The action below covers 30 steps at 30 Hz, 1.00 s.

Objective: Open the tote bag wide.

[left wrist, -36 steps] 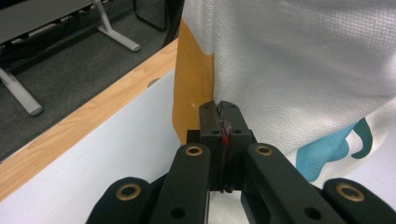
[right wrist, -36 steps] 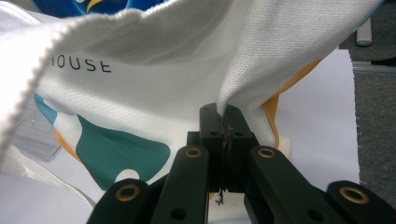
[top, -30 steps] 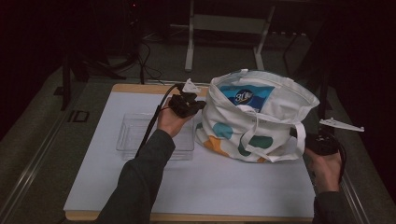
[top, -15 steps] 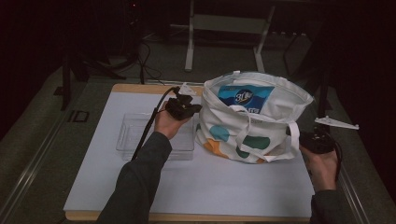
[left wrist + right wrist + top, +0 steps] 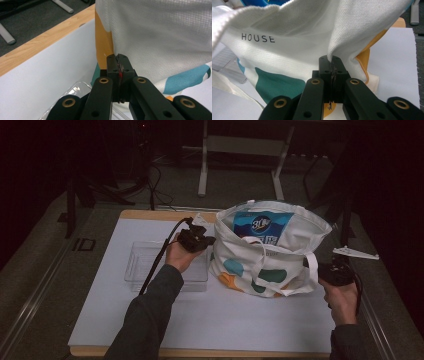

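The white tote bag [image 5: 267,252], printed with teal and orange patches, is standing on the white mat [image 5: 125,320] toward the table's right side, its mouth gaping open and a blue packet [image 5: 262,226] showing inside. The left gripper [image 5: 196,240] is pinching the bag's left edge, its jaws pressed together on a fold of cloth, as the left gripper view shows. The right gripper [image 5: 336,272] is doing the same at the bag's right side, its jaws clamped on a gather of fabric beside an orange patch. Between them the two grips are holding the mouth spread. A clear plastic tray [image 5: 150,265] is lying just to the left of the bag, under the left hand, and it is probably empty, though the dim light is making that hard to confirm. To do this well, both pinches should be keeping even tension outward, so the opening stays wide and the cloth is not slipping from either pair of jaws
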Each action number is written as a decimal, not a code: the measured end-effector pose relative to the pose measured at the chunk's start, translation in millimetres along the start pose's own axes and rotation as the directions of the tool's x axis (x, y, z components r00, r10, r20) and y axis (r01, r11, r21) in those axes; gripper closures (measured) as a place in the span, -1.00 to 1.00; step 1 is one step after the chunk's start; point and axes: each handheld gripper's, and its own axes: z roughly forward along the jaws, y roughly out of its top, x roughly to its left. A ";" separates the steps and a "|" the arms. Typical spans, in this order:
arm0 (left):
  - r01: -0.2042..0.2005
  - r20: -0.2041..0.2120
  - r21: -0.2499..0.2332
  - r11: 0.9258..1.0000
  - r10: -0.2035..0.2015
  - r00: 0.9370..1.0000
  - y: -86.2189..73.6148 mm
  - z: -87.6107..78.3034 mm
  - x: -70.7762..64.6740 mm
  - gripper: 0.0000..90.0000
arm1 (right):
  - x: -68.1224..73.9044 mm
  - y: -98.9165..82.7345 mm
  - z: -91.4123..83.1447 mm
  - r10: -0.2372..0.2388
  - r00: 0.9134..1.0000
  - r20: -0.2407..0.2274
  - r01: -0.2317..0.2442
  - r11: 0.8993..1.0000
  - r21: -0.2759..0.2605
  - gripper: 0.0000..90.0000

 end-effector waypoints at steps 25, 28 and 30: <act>-0.047 0.001 0.048 0.998 0.047 0.999 -8.8 4.6 -7.6 1.00 | 2.7 -18.1 3.3 -0.031 0.999 0.007 0.031 0.998 0.048 0.99; -0.037 0.008 0.031 0.999 0.037 0.999 -7.4 0.7 -6.8 1.00 | 2.6 -18.1 1.5 -0.027 1.000 0.007 0.026 0.999 0.037 0.99; -0.018 0.022 0.008 1.000 0.017 1.000 -6.2 -3.0 -5.1 1.00 | 2.3 -16.2 -1.6 -0.029 1.000 0.010 0.028 0.999 0.021 0.99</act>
